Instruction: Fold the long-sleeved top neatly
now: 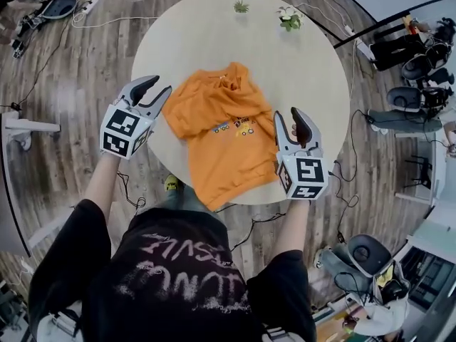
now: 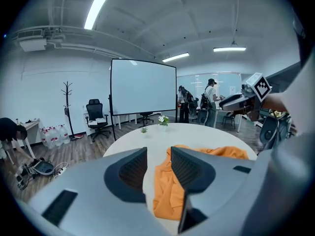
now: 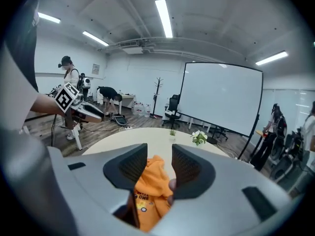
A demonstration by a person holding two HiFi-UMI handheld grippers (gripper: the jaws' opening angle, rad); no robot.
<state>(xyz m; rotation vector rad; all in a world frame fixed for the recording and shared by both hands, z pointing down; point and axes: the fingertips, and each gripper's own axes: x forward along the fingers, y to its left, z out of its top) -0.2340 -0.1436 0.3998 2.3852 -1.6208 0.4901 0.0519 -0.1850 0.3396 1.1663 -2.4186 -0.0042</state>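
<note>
I am holding both grippers over a round table (image 1: 313,63), one on each side of the orange long-sleeved top (image 1: 228,130). The top is lying crumpled at the table's near side, its hem hanging over the edge, probably so I can reach both sides for a fold. My left gripper (image 1: 157,87) is hovering just left of the top, fingers parted and gripping nothing. My right gripper (image 1: 288,116) is hovering at its right edge, fingers likewise spread and empty. The chest is showing cartoon vehicles with tiny lettering that I cannot read.
</note>
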